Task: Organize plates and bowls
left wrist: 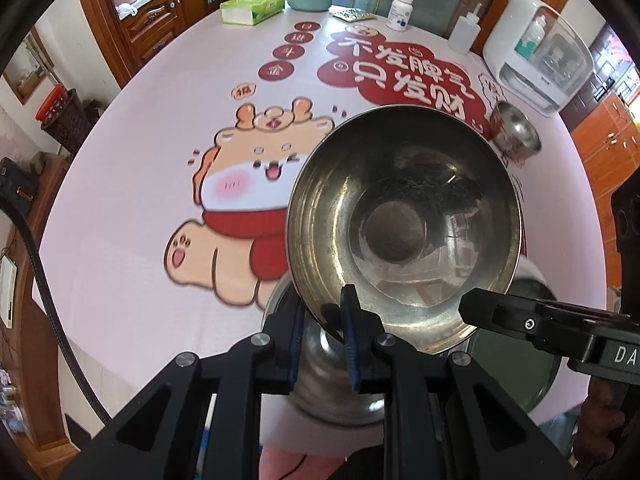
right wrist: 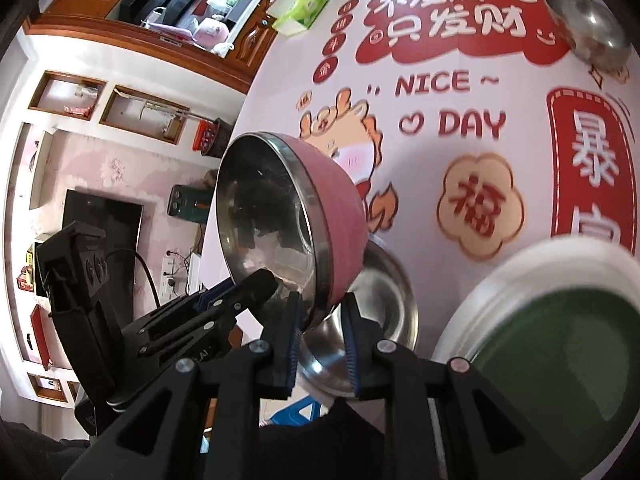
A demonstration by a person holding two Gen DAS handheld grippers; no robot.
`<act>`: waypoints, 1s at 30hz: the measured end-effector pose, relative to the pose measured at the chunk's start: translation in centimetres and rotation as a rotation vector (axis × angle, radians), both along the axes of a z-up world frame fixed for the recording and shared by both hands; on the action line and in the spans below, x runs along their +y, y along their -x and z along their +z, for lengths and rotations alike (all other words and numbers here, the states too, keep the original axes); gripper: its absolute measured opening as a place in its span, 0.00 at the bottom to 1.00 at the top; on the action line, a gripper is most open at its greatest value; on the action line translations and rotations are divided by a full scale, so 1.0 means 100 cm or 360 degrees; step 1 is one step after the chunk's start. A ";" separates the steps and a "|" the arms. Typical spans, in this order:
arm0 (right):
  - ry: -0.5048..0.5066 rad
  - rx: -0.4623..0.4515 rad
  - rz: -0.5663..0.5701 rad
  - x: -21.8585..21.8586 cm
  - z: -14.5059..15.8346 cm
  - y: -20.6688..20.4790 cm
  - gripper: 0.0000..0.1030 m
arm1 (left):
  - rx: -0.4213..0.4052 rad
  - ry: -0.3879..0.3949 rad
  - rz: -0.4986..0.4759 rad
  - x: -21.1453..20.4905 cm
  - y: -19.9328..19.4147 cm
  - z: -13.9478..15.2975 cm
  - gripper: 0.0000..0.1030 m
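Left gripper (left wrist: 326, 334) clamped on steel bowl (left wrist: 404, 224) rim, lifted above desk (left wrist: 132, 208). Right gripper (right wrist: 322, 342) clamped on pink bowl (right wrist: 292, 216) rim. Both look light, rigid, slick; rim pinch may slip.

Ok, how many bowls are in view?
3: a pink-sided bowl held by left gripper and right gripper, a steel bowl below it, a small steel bowl farther back. Others may hide underneath.

The left wrist view looks steeply down over its tool (left wrist: 322, 332) at the table (left wrist: 132, 240), close. The right wrist view is rolled and shallower, taking in room walls at left. Both share the printed tablecloth and the far steel bowl (left wrist: 516, 132) (right wrist: 588, 28).
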State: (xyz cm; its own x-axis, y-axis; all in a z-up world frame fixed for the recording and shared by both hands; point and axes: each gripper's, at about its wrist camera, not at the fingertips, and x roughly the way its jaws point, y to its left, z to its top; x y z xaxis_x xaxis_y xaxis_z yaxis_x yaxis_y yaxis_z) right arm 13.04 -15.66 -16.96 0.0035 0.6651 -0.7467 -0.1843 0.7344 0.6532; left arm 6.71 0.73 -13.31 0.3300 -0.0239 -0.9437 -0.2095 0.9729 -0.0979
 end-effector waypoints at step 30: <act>0.0098 0.0241 -0.0387 0.003 -0.046 0.075 0.19 | 0.0223 0.0005 -0.0347 0.002 0.038 -0.043 0.16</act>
State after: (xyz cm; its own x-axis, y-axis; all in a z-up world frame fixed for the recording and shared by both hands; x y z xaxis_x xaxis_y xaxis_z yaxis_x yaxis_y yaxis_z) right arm 5.56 -15.36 -21.52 0.0425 0.6117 -0.7899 0.0982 0.7843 0.6126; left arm 2.90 0.92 -17.61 0.1828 -0.0830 -0.9796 -0.0065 0.9963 -0.0856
